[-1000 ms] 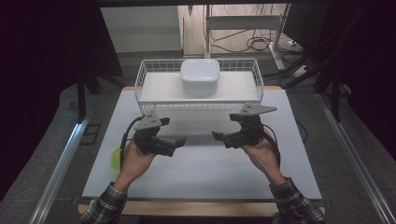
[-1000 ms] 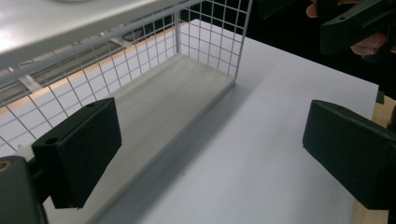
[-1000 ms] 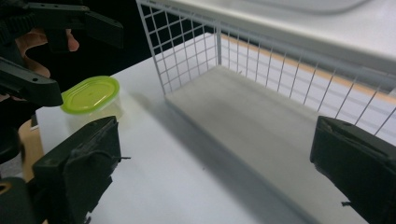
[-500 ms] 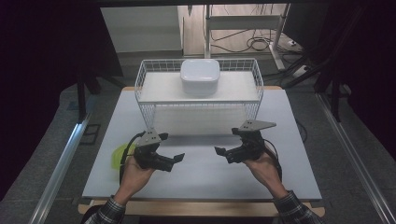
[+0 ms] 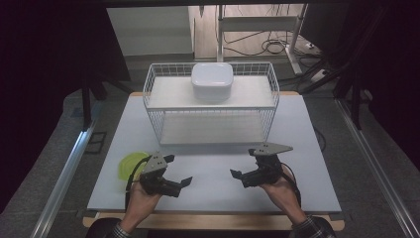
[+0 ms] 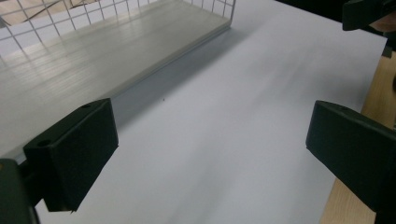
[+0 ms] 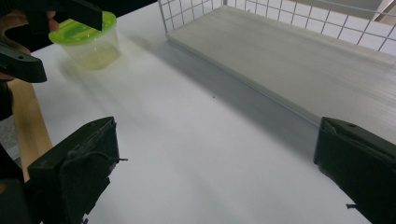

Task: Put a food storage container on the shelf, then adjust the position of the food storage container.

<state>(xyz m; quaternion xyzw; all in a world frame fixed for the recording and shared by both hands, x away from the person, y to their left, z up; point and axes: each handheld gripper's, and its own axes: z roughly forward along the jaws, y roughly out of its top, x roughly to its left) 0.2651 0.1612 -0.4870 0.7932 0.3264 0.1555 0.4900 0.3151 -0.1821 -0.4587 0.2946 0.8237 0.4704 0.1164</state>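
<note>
The left hand-held gripper (image 5: 184, 183) and the right hand-held gripper (image 5: 236, 175) both hover low over the table (image 5: 218, 168), jaws spread wide and holding nothing, their tips turned toward each other across a bare stretch of white surface.

The nearest thing is a tub (image 5: 130, 166), a clear plastic one with a lime-green lid, standing upright on the table just behind and outboard of the left hand-held gripper. In the right gripper view the tub (image 7: 87, 40) sits far ahead, past the other gripper. It looks light and thin-walled, probably a little springy, so a hard squeeze could buckle it or pop the lid. The smooth plastic may slip; a hold across the body just under the lid rim seems the safest, with the jaws square to its sides. I cannot tell whether it holds anything.

Ahead of both grippers stands a wire rack (image 5: 212, 101) with two shelves. On the upper shelf rests a white box (image 5: 212, 81), rounded and lidded, which looks stiffer and bulkier than the tub and likely wider than one pair of jaws would span easily.

By count: one tub, one white box, one rack, two grippers.
</note>
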